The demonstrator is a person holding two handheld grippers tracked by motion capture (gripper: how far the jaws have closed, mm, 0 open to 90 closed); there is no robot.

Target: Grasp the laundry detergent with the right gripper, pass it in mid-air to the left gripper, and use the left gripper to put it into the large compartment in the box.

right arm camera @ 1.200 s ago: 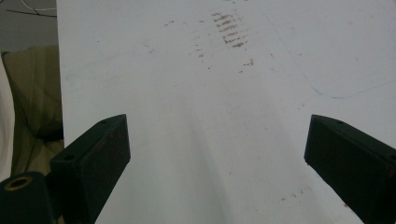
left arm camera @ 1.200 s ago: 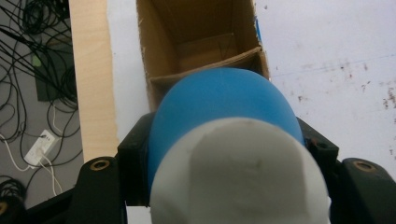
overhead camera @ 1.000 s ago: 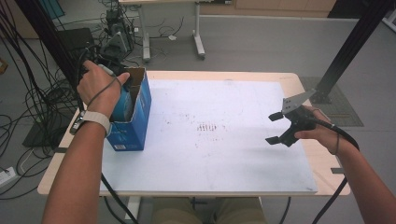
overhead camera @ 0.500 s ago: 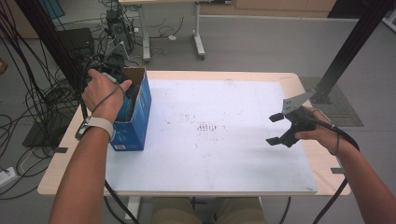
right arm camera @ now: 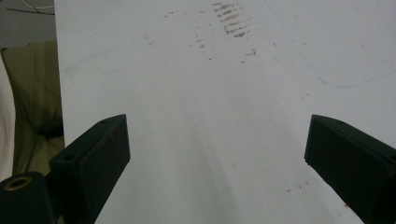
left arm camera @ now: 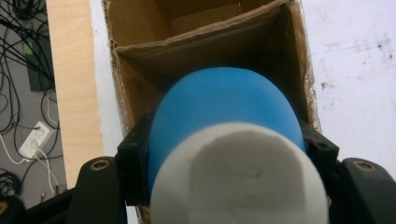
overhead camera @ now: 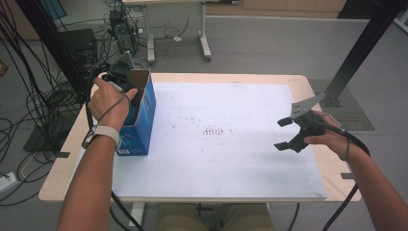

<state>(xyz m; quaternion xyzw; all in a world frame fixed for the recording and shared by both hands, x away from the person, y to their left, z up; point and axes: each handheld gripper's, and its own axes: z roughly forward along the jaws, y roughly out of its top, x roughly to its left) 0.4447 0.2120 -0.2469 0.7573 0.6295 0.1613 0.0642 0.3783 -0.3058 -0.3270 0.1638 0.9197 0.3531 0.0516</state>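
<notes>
Blue-white object (left arm camera: 229,140): clamped in left gripper (left arm camera: 224,158), over the open cardboard box (left arm camera: 140,60), per left gripper view.
High view: we see left gripper (overhead camera: 120,79) at box (overhead camera: 139,120) top, table's left side.
Right gripper view: right gripper (right arm camera: 215,154) jaws wide apart, w/ nothing between, above white mat (right arm camera: 210,93).
</notes>
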